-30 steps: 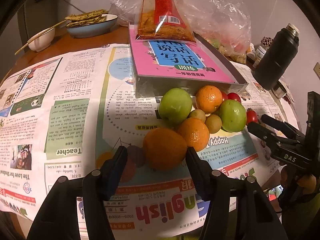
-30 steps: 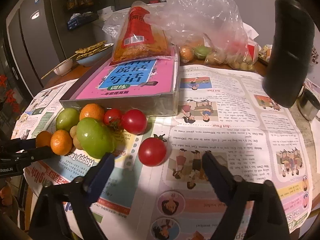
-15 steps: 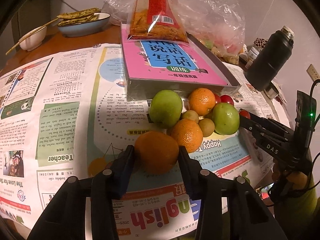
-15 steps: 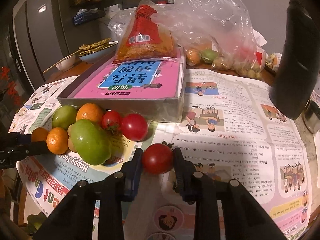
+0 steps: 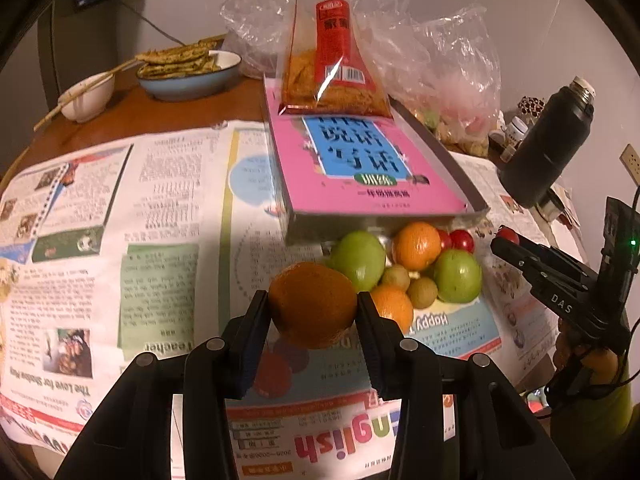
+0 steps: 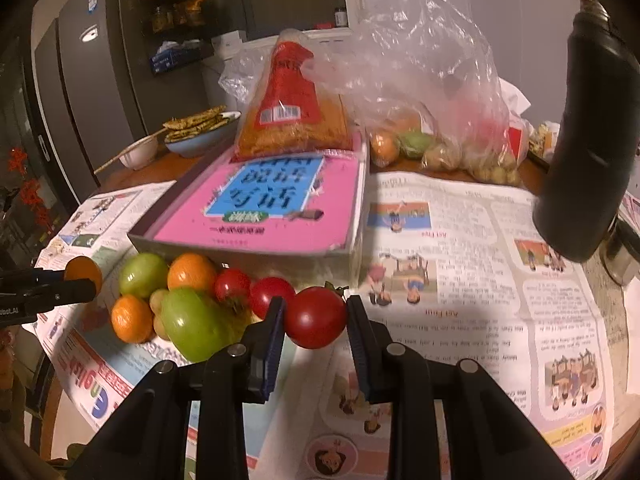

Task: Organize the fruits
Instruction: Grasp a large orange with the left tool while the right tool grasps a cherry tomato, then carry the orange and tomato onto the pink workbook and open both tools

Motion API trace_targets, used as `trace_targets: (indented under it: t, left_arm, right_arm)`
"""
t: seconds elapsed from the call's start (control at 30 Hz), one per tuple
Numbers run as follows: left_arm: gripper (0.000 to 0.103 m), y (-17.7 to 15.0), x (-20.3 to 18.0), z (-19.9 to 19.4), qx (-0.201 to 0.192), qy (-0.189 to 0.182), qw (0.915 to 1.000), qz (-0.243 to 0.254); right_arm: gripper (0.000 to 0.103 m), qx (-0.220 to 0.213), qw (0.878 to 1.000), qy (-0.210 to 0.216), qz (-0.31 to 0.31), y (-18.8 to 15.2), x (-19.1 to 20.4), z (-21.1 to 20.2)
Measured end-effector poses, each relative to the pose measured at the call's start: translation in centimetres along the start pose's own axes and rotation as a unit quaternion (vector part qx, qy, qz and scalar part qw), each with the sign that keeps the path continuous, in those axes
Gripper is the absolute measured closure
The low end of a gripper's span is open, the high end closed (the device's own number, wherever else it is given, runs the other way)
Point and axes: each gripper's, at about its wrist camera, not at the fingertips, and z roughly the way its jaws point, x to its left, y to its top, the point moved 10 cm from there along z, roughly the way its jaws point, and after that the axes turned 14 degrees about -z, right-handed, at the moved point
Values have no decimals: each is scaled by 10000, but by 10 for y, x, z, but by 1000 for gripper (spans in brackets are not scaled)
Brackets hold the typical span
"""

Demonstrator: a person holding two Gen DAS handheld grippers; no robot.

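Observation:
My left gripper (image 5: 313, 312) is shut on a large orange (image 5: 312, 304) and holds it a little above the newspaper. My right gripper (image 6: 315, 318) is shut on a red tomato (image 6: 316, 316), also lifted; it shows at the right of the left wrist view (image 5: 508, 240). A heap of fruit lies before the pink book: two green apples (image 5: 358, 258), two oranges (image 5: 416, 244), small kiwis (image 5: 422, 292) and two tomatoes (image 6: 272, 294).
A pink book (image 5: 360, 168) in a grey tray lies behind the fruit with a snack bag (image 5: 332, 72) on it. A black flask (image 5: 548, 148) stands right. Plastic bags of fruit (image 6: 440, 120), a blue bowl (image 5: 188, 76) and a white bowl (image 5: 86, 98) sit at the back.
Both grippers closed from open: the left on the large orange, the right on the lone tomato. Both then lifted their fruit off the newspaper.

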Motion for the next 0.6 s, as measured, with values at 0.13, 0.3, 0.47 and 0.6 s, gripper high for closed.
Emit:
trace_targets:
  t: [0.13, 0.3, 0.47, 0.6]
  left_arm:
    - [58, 12, -6, 1, -40, 6, 10000, 46]
    - [58, 33, -21, 0, -162, -64, 9998, 119]
    - [58, 52, -33, 10, -180, -72, 9997, 169]
    - [58, 64, -44, 22, -141, -79, 9997, 191]
  right_arm:
    - [72, -98, 9999, 46, -18, 13, 0, 0]
    - [72, -179, 9998, 81, -41, 29, -1, 4]
    - [72, -193, 9997, 122, -93, 41, -3, 14]
    - [72, -168, 9997, 165, -104, 47, -2, 23]
